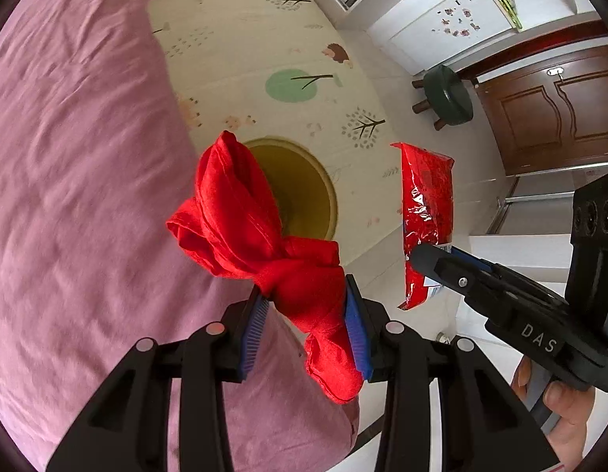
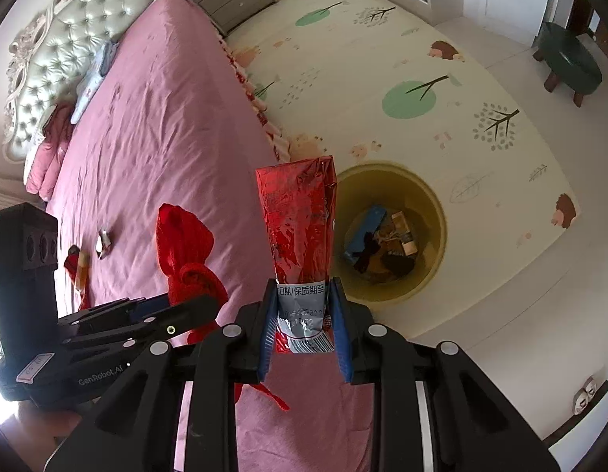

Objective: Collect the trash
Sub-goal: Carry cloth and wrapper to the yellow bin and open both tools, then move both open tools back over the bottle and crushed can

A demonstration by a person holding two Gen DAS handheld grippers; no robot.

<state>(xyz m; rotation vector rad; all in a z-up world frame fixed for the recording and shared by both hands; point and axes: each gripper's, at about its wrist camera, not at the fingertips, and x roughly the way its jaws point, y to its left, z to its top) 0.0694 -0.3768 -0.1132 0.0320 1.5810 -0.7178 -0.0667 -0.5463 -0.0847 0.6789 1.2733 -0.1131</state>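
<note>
Left gripper [image 1: 307, 326] clamps knotted red cloth [image 1: 248, 212], right gripper [image 2: 304, 314] pinches red wrapper [image 2: 300, 220], both near the bin [image 2: 433, 204]; next, carry over its mouth and drop.

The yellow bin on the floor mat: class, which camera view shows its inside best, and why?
The right wrist view. There the yellow bin shows its whole rim and the trash lying at its bottom. In the left wrist view the red cloth held by the left gripper covers part of the bin, and no contents show.
</note>
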